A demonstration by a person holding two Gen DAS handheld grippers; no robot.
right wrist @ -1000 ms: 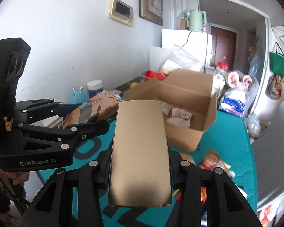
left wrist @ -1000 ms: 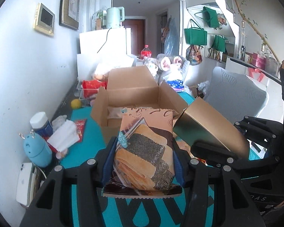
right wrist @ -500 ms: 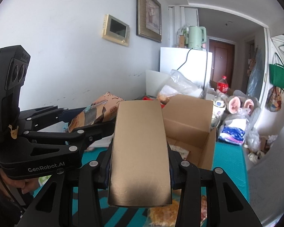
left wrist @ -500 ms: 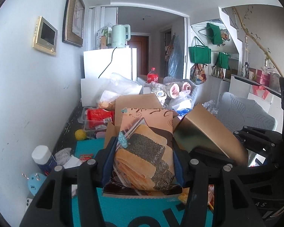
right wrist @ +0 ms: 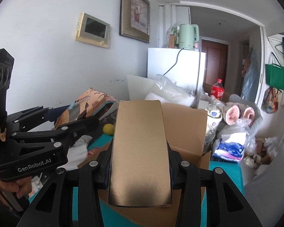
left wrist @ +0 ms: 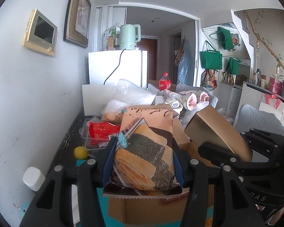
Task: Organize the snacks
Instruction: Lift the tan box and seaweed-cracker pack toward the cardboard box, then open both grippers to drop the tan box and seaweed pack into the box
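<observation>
My left gripper [left wrist: 143, 162] is shut on a pink-and-brown snack packet [left wrist: 145, 147] printed with layered wafers, held above the near edge of an open cardboard box [left wrist: 151, 210]. My right gripper [right wrist: 140, 162] is shut on a plain gold box [right wrist: 140, 151], held upright over the same cardboard box [right wrist: 185, 130]. The gold box also shows in the left wrist view [left wrist: 215, 130], just right of the packet. The left gripper with its packet [right wrist: 83, 109] shows at the left of the right wrist view. The cardboard box's inside is hidden.
A teal tablecloth [right wrist: 225, 181] covers the table. A clear tray with a red packet [left wrist: 100, 132], a yellow ball [left wrist: 81, 152] and a white-capped bottle [left wrist: 33, 178] lie along the left wall. Plastic bags, a cola bottle [right wrist: 217, 90] and a plush toy [right wrist: 238, 113] crowd behind.
Both grippers have moved forward and risen with their loads. The cardboard box now sits close below them, and the table items at the left have slid down out of view.
</observation>
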